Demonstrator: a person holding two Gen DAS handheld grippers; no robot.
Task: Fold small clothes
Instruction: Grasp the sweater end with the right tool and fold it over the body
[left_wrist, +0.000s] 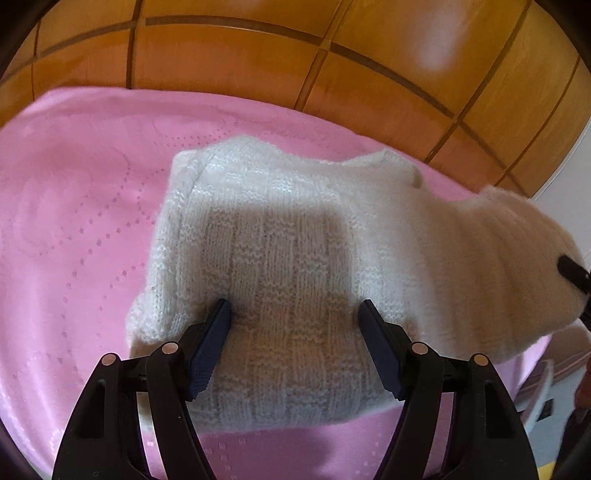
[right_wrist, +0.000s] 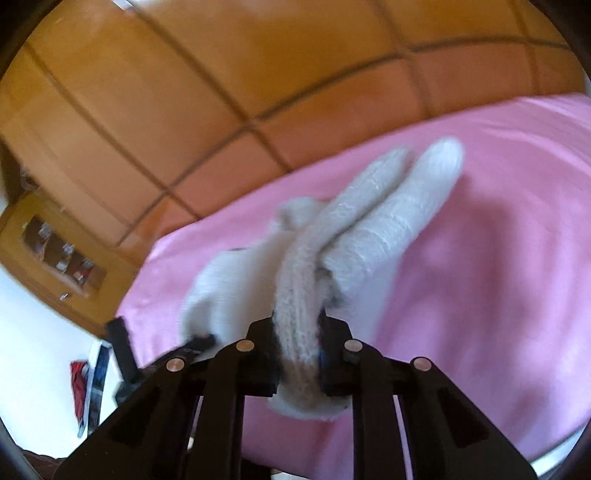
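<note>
Sweater (left_wrist: 288, 266) on the bedspread (left_wrist: 74, 240) — wardrobe (left_wrist: 258, 62) behind.

Left wrist view: bare pink bedspread (left_wrist: 74, 229) fills the left half and lower edge, passable. The white knit sweater (left_wrist: 288, 258) blocks centre and right. The wooden panelled wall (left_wrist: 258, 66) closes the top. Right wrist view: bedspread bare at right.
</note>
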